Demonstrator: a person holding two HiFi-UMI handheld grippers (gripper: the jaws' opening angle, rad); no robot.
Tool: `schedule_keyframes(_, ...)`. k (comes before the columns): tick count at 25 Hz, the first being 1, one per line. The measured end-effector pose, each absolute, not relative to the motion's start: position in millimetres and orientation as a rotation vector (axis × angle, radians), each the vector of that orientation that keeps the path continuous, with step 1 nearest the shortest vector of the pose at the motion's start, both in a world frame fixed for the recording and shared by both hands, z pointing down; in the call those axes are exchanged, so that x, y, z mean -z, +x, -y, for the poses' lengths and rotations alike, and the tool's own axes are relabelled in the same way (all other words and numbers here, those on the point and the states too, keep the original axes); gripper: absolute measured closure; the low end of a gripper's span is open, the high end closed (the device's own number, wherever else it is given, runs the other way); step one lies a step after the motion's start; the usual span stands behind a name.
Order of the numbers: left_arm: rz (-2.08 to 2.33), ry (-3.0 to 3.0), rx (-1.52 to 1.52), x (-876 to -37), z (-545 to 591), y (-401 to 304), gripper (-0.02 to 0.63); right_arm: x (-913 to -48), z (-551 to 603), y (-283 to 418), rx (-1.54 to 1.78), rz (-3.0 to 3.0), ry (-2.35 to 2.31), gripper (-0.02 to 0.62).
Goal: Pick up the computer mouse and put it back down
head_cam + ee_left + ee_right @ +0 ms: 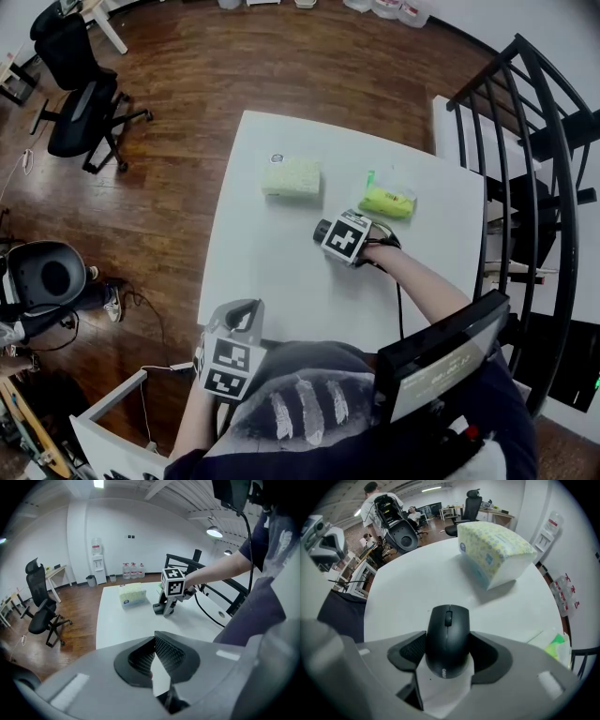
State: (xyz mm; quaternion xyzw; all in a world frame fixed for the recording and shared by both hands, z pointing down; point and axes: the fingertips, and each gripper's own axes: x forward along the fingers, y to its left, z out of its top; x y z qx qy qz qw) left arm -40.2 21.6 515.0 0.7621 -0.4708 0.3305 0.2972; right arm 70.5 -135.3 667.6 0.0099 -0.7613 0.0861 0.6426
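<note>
Gripping the black computer mouse (448,634) by its sides, right gripper (328,231) holds it down at the white table (272,267), near the tissue pack (494,550); left gripper (153,641) clenched, empty.

On the white table (272,281), the right gripper (329,232) points down over a dark shape, probably the computer mouse (321,230). A pale tissue pack (292,176) and a green packet (387,201) lie beyond. The left gripper (246,311) hangs at the near edge.

Loads of bare table (267,281) near and left. Far side's crowded: tissue pack (292,175), green packet (387,201), plus right gripper (323,231) clamping the mouse (447,639) mid-table. Railing (566,159) hems the right.
</note>
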Motion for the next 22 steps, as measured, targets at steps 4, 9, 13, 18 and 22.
schedule_keyframes(4,1.251,2.031,-0.879,-513.9,-22.0,-39.0,0.59,-668.9,132.3,71.6,-0.177,1.724,0.016,0.296)
schedule_keyframes(9,1.266,2.035,-0.879,-507.8,-23.5,-38.9,0.591,-662.5,133.3,77.1,-0.189,1.727,0.041,0.265)
schedule_keyframes(13,1.268,2.042,-0.875,-506.4,-29.8,-43.0,0.59,-645.5,134.7,73.3,-0.187,1.776,0.072,0.264)
schedule_keyframes(18,1.254,2.072,-0.859,-502.7,-37.8,-47.6,0.59,-610.8,123.3,80.0,-0.243,1.798,0.121,0.265)
schedule_keyframes(22,1.241,2.113,-0.855,-497.6,-43.4,-47.9,0.591,-561.0,119.7,63.6,-0.23,1.949,0.164,0.27)
